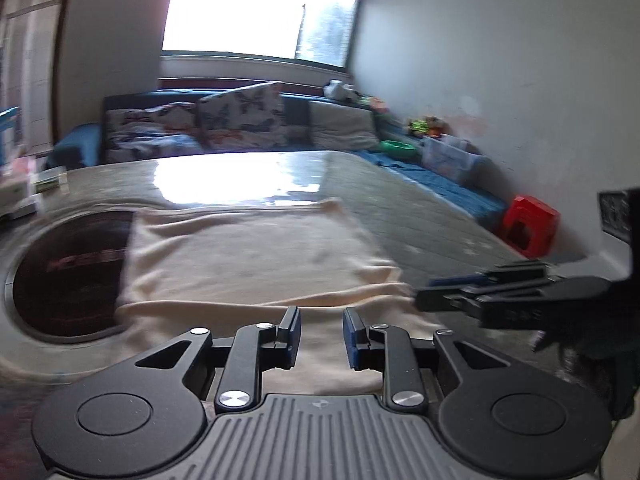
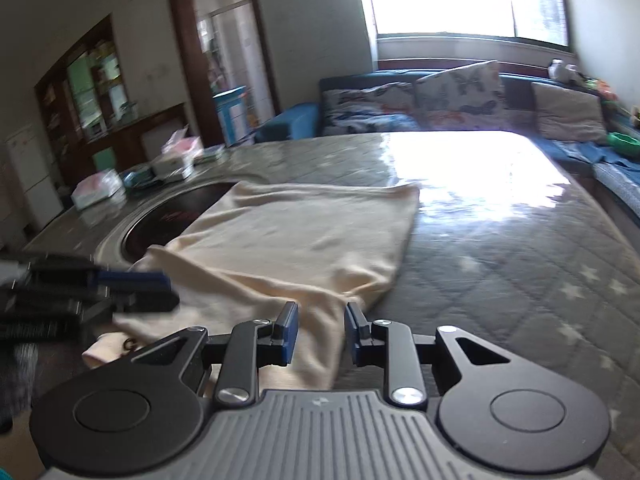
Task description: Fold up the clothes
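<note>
Cream garment (image 1: 256, 256) beneath 2 part-open, empty grippers (image 1: 321, 336)

A table (image 2: 500, 248) covered by a grey quilted, star-patterned cloth under glossy film carries a cream garment (image 2: 288, 240) spread flat, overlapping at nine o'clock a round dark inset plate (image 1: 68, 272). Tissue packs (image 2: 98, 188) and small boxes (image 2: 174, 164) sit toward ten o'clock.

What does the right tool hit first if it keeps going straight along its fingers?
Most likely the cream garment: its near fold lies directly ahead of the right tool, whose jaws stand apart with nothing pinched. Beyond it is the quilted table cover. Depth is uncertain.
</note>
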Demonstrator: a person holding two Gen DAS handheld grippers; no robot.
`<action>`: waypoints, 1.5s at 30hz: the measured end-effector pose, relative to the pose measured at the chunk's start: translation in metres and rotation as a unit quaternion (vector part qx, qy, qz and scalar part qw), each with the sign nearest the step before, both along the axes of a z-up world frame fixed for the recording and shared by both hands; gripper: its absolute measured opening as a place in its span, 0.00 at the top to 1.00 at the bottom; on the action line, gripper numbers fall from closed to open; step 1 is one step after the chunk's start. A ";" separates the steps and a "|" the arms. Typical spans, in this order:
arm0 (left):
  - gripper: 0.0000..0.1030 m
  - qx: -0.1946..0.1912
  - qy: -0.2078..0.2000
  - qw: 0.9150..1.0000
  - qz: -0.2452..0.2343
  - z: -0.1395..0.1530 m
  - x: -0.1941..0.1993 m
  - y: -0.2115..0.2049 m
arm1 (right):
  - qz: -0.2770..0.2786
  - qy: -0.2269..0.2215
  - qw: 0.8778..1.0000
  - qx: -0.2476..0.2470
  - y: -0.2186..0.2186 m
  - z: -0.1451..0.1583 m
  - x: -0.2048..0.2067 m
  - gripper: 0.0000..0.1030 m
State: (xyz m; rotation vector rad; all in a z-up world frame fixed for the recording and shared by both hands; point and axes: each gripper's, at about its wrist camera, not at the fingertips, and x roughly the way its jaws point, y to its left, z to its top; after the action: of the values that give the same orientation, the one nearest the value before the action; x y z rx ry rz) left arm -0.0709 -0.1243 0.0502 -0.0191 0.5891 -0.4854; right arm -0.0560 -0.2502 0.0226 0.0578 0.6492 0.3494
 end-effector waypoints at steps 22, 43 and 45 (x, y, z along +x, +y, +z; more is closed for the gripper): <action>0.75 0.031 0.020 0.998 0.052 -0.022 -0.007 0.078 | 0.003 0.005 0.999 -0.033 0.023 0.005 0.024 0.95; 0.71 0.038 -0.011 0.999 0.034 -0.007 0.014 0.052 | -0.024 -0.008 0.996 -0.087 0.027 -0.008 0.022 0.98; 0.71 0.037 -0.006 0.999 0.031 -0.008 0.020 0.049 | -0.026 -0.006 0.996 -0.084 0.026 -0.009 0.023 0.97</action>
State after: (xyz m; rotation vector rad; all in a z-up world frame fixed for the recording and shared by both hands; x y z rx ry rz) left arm -0.0513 -0.0749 0.0423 0.0368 0.5925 -0.4029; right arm -0.0332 -0.2246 0.0138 -0.0880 0.6613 0.2433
